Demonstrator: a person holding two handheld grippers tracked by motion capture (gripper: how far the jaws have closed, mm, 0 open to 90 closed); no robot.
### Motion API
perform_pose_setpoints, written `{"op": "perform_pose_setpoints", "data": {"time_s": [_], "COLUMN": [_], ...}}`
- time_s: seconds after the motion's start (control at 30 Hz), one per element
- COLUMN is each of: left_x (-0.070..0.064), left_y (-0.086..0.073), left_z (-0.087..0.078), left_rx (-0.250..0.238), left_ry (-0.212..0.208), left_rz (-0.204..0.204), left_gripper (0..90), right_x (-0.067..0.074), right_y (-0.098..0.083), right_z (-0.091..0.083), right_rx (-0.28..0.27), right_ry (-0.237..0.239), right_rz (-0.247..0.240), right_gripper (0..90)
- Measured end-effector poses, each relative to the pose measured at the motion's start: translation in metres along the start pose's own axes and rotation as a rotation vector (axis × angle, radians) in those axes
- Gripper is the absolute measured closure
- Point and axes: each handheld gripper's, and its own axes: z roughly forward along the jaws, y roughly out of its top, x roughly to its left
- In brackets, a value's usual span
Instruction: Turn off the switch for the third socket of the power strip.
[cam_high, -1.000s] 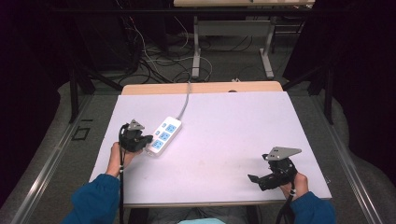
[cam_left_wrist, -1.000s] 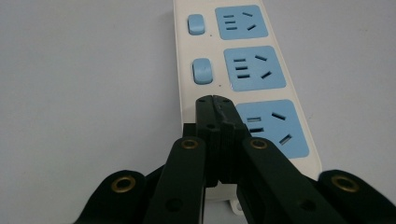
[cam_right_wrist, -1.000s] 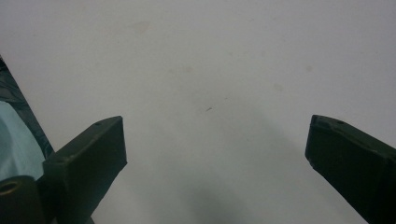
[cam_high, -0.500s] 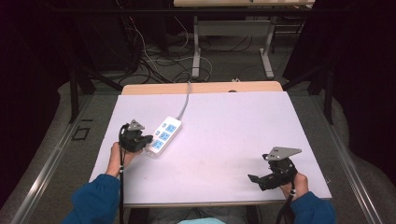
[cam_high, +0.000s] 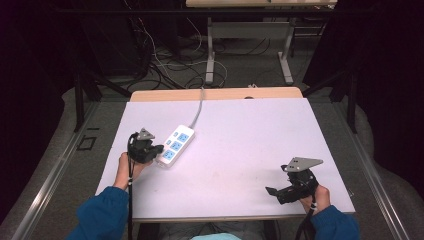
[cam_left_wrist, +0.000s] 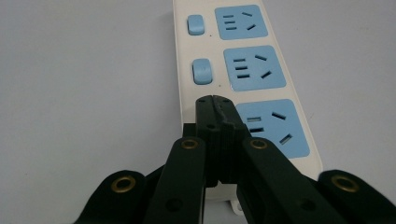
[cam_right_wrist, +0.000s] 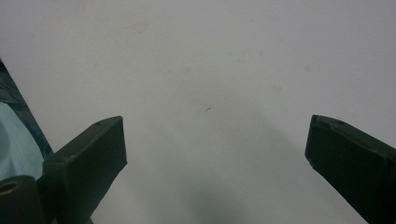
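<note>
A white power strip (cam_high: 176, 146) with three blue sockets lies at the left middle of the table, its cord running to the far edge. My left gripper (cam_high: 159, 149) is at the strip's near end. In the left gripper view the strip (cam_left_wrist: 243, 70) shows two blue rocker switches, and my left gripper (cam_left_wrist: 214, 103) has its jaws pressed together, tips over the spot beside the nearest socket, with nothing seen between them. My right gripper (cam_high: 270, 191) rests near the table's front right, jaws wide apart. In the right gripper view, the gripper (cam_right_wrist: 215, 135) spans bare table.
The white table top (cam_high: 250, 135) has a wooden strip along its far edge. Beyond it are table legs and tangled cables (cam_high: 165, 65) on the floor. A pale blue-green patch (cam_right_wrist: 14, 140) appears past the table edge in the right gripper view.
</note>
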Motion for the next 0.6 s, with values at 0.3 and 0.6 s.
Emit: {"op": "perform_pose_setpoints", "data": {"time_s": [0.3, 0.6], "left_x": [-0.0003, -0.0010], "left_y": [-0.0001, 0.0001], "left_z": [0.0000, 0.0008], "left_rx": [-0.002, -0.010], "left_ry": [0.002, 0.009], "left_rz": [0.002, 0.016], "left_gripper": [90.0, 90.0], "right_x": [-0.0002, -0.0005], "right_y": [-0.0001, 0.0000], "right_z": [0.0001, 0.0000], "right_rx": [0.000, 0.006], "right_ry": [0.000, 0.004], "right_rz": [0.001, 0.001], "right_gripper": [4.8, 4.9]}}
